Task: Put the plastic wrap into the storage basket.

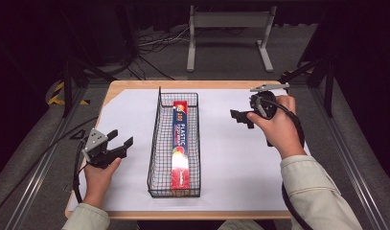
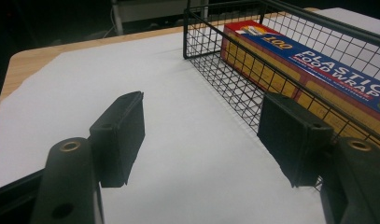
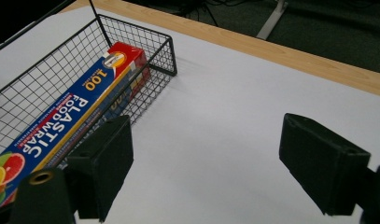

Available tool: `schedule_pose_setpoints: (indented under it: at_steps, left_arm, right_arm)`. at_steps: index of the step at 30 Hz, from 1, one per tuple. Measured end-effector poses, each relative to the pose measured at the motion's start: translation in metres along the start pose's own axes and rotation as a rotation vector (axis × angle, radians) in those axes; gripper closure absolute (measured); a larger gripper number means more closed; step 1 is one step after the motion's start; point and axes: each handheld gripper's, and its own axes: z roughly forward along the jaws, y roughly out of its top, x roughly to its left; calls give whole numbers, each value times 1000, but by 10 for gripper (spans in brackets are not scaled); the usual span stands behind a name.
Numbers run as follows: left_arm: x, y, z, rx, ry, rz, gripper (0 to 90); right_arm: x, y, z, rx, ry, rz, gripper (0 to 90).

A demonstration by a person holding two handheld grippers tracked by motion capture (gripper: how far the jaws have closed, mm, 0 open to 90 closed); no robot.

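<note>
Seen from the high view: table [image 1: 135, 86] under white paper [image 1: 231, 158], wire basket [image 1: 156, 143] midway between both grippers, box [image 1: 180, 143] of plastic wrap lying lengthwise inside. Left of the basket, left gripper [image 1: 124, 140], jaws wide, empty. Right of it, well apart, right gripper [image 1: 239, 117], jaws wide, nothing between. From the left gripper view: basket [image 2: 225, 79] just ahead to the right, box [image 2: 318, 70] label readable, "100" nearest the far end. From the right gripper view: basket [image 3: 131, 56] ahead left, citrus picture on the box [image 3: 61, 121] near the jaw.
</note>
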Motion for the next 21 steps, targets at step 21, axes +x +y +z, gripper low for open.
schedule_pose_setpoints:
  at_steps: [21]
  left_arm:
    - [-11,-22,-25,44,24,37,320]
  right_arm:
    - [-45,-52,-16,-113,35,-168,154]
